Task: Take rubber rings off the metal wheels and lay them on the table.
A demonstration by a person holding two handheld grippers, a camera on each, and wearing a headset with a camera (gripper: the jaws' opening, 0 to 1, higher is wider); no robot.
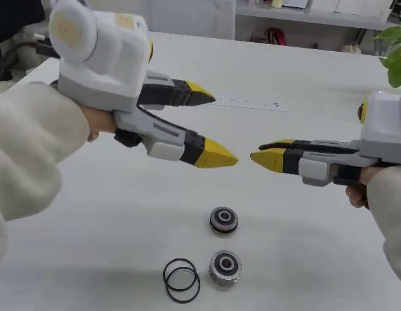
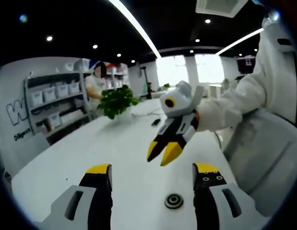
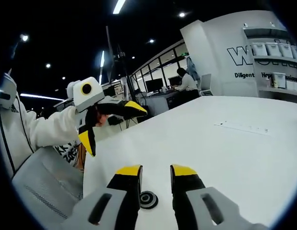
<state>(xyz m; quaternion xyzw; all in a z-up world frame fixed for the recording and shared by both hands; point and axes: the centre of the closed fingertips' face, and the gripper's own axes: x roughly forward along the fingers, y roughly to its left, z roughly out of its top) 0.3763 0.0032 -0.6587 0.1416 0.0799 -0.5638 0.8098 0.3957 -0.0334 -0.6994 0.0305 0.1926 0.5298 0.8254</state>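
Note:
Two metal wheels stand on the white table (image 1: 304, 78). The farther wheel (image 1: 223, 219) wears a black rubber ring. The nearer wheel (image 1: 225, 267) looks bare and silver. Two loose black rubber rings (image 1: 181, 280) lie overlapping just left of it. My left gripper (image 1: 221, 128) hovers above the wheels with its jaws wide open and empty. My right gripper (image 1: 255, 151) faces it tip to tip, its jaws only narrowly apart and holding nothing. One wheel (image 2: 173, 201) lies between the left gripper's (image 2: 152, 168) fingers and below the right gripper (image 2: 161, 154). Another wheel (image 3: 148, 199) sits under my right gripper (image 3: 156, 170), with the left gripper (image 3: 117, 131) beyond.
A green plant (image 1: 394, 48) stands at the table's far right edge. A thin printed strip (image 1: 249, 102) lies flat behind the grippers. Shelves with bins and a person (image 2: 95, 86) are beyond the table.

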